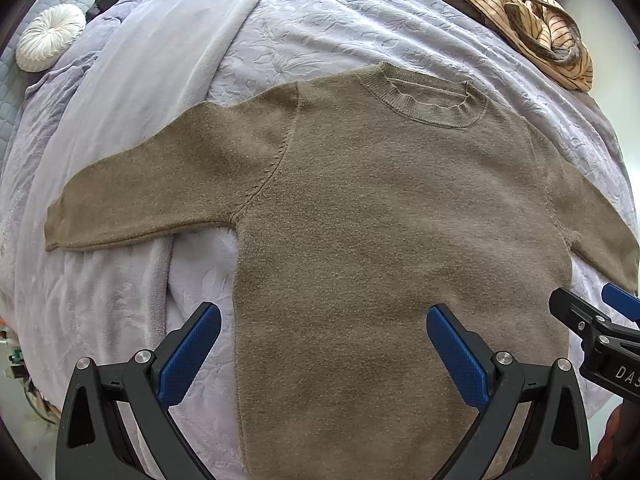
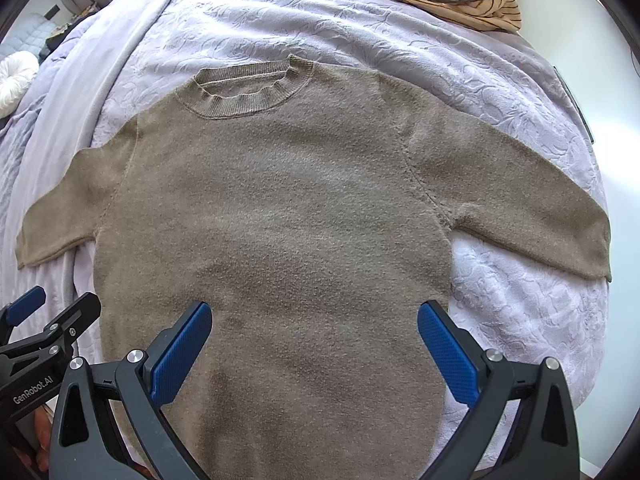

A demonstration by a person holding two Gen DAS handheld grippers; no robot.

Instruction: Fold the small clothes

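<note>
A small olive-brown knit sweater (image 1: 380, 220) lies flat and face up on a lilac bed cover, collar at the far side, both short sleeves spread out. It also shows in the right wrist view (image 2: 288, 216). My left gripper (image 1: 324, 336) is open and empty above the sweater's lower left part, its left finger over the cover. My right gripper (image 2: 314, 332) is open and empty above the lower middle of the sweater. Each gripper shows at the edge of the other's view: the right gripper (image 1: 600, 320) and the left gripper (image 2: 44, 324).
The lilac embossed bed cover (image 1: 320, 28) spans the bed, with a smooth fold of blanket (image 1: 132, 92) at the left. A pile of striped tan and brown clothes (image 1: 532, 24) lies at the far right. A round white cushion (image 1: 50, 42) sits far left.
</note>
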